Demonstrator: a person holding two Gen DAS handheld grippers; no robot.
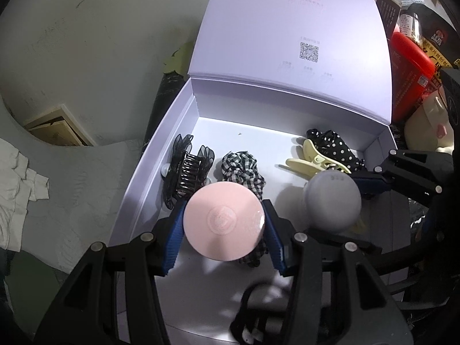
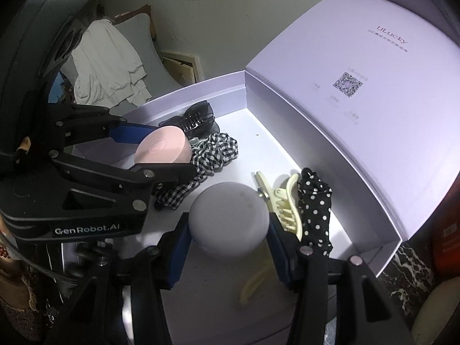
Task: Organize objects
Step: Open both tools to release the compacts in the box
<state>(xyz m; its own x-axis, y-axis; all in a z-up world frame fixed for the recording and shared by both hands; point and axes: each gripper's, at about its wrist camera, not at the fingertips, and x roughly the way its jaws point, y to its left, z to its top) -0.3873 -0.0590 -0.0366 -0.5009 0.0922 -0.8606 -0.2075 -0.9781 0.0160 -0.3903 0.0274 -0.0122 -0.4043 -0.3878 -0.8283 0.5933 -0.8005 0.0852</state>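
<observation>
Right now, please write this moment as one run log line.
left gripper: shut on pink case | right gripper: shut on grey case | both over open white box | hair accessories inside

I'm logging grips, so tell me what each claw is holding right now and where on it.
Left claw grips the round pink compact case across its rim; right claw grips the round grey compact case likewise.

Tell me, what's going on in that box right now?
Left gripper shut on pink case. Right gripper shut on grey case. Both over white box; checked scrunchie close below.
</observation>
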